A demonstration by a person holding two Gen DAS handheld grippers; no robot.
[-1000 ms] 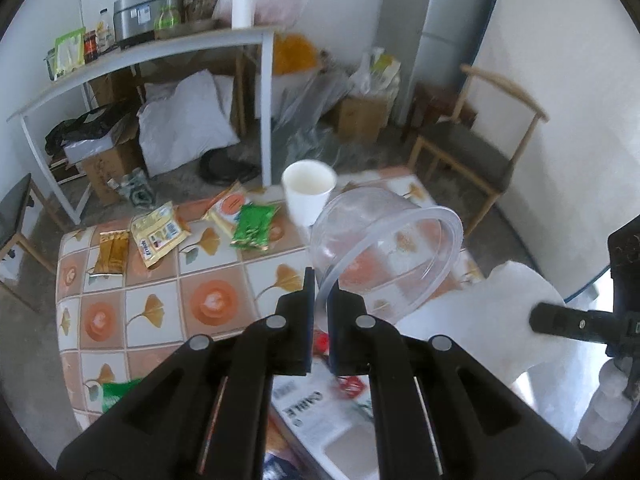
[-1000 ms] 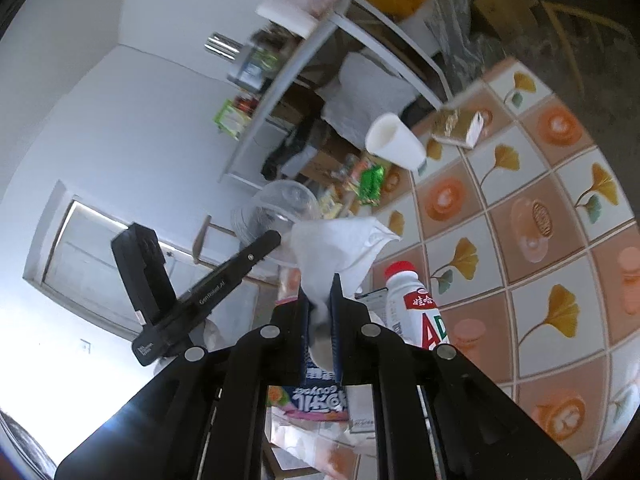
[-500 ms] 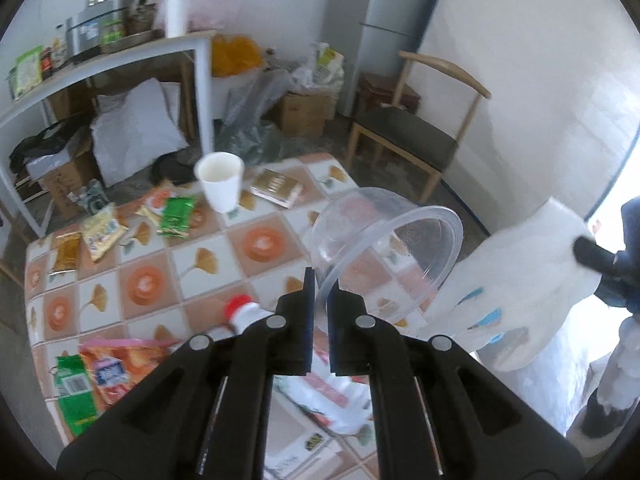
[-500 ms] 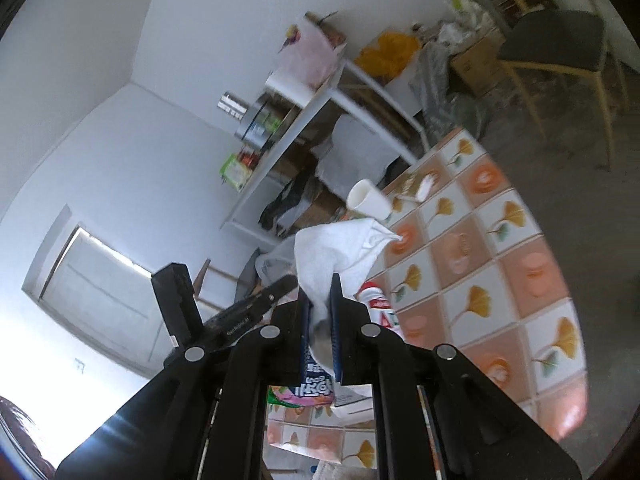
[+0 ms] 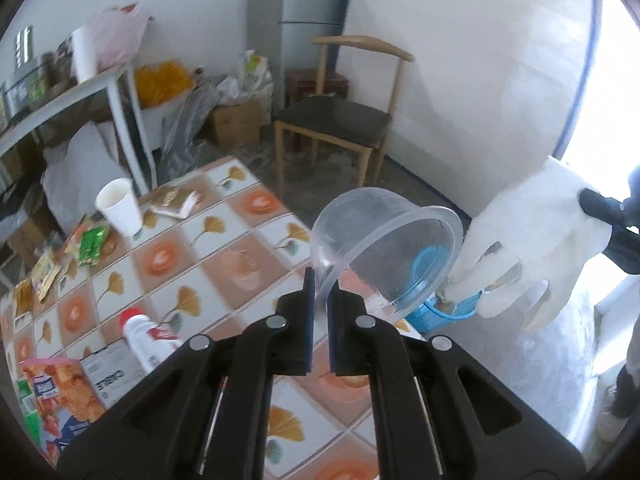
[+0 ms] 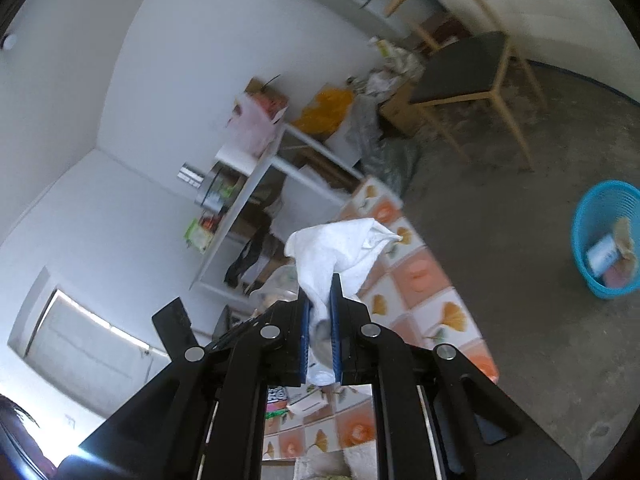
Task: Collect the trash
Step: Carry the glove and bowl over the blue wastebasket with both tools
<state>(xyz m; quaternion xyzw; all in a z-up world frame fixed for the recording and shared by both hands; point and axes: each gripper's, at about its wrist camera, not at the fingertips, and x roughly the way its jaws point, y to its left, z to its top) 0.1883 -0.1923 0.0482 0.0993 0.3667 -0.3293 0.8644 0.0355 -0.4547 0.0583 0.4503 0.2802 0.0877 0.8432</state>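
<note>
both hands have swung off the tiled table (image 5: 240, 248) toward the blue wastebasket (image 6: 606, 236), the left gripper (image 5: 319, 312) clamped on a clear plastic bowl's (image 5: 384, 240) rim, the right gripper (image 6: 320, 312) pinching a crumpled white tissue (image 6: 340, 252), so dropping them looks next.

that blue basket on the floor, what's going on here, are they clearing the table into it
It looks that way. A person holds a gripper in each hand: the left gripper is shut on the rim of a clear plastic bowl, and the right gripper is shut on a crumpled white tissue. Both are held out past the table's edge, towards the blue basket, which already holds some trash. On the tiled table a paper cup, a bottle and snack wrappers remain.
</note>
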